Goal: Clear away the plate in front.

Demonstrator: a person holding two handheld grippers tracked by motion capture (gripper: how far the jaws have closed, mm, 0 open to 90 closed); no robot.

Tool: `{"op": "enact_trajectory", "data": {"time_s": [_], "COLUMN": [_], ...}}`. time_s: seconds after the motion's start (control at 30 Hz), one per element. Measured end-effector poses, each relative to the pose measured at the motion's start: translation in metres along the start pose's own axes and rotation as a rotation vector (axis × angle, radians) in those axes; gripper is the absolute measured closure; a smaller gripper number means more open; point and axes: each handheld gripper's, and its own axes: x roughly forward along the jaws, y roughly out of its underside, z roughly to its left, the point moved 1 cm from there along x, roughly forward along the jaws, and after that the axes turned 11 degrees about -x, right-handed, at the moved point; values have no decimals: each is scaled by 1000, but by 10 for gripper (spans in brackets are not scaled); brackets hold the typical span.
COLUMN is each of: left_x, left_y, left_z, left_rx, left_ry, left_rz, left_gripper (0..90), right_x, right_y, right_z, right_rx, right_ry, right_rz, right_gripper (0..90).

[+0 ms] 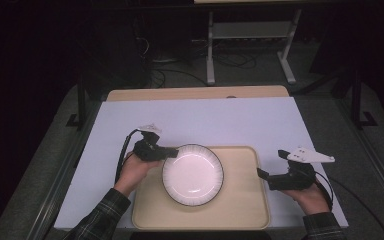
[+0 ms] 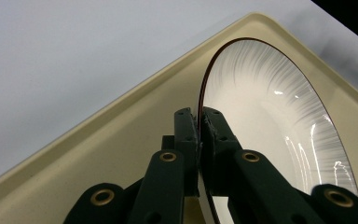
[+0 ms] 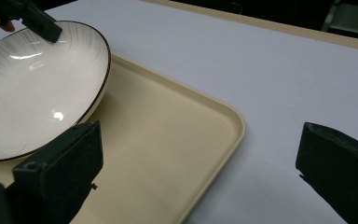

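A white plate with a dark rim sits on a cream tray in the high view. My left gripper is shut on the plate's left rim; in the left gripper view the black jaws pinch the plate edge, with my left gripper over the tray. My right gripper is open beside the tray's right edge, nothing between its jaws. In the right gripper view my right gripper straddles the tray corner, and the plate lies at the left with the left gripper on its rim.
The tray lies on a white table cover over a wooden table. Beyond the table stands a white frame leg amid cables on a dark floor. The person's plaid sleeves enter from the bottom.
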Motion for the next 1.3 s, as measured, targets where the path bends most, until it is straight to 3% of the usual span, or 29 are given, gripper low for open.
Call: {"op": "enact_trajectory", "data": {"time_s": [0.4,0.9,1.13,1.2,1.3], "left_x": [11,21,21,19,14], "left_y": [2,6,6,6,5], "left_z": [10,11,12,12,12], "left_rx": [17,86,103,118,121], "left_ry": [-25,-106,-104,-128,-127], "left_rz": [30,88,85,74,44], "left_gripper": [840,789,775,726,614], "right_x": [2,3,2,2,1], "right_y": [0,0,0,0,0], "right_z": [1,1,1,1,2], "right_rx": [-5,-8,-10,-11,-10], "right_ry": [-1,0,-1,-1,-1], "right_rz": [8,10,11,9,7], "right_gripper": [0,0,0,0,0]}}
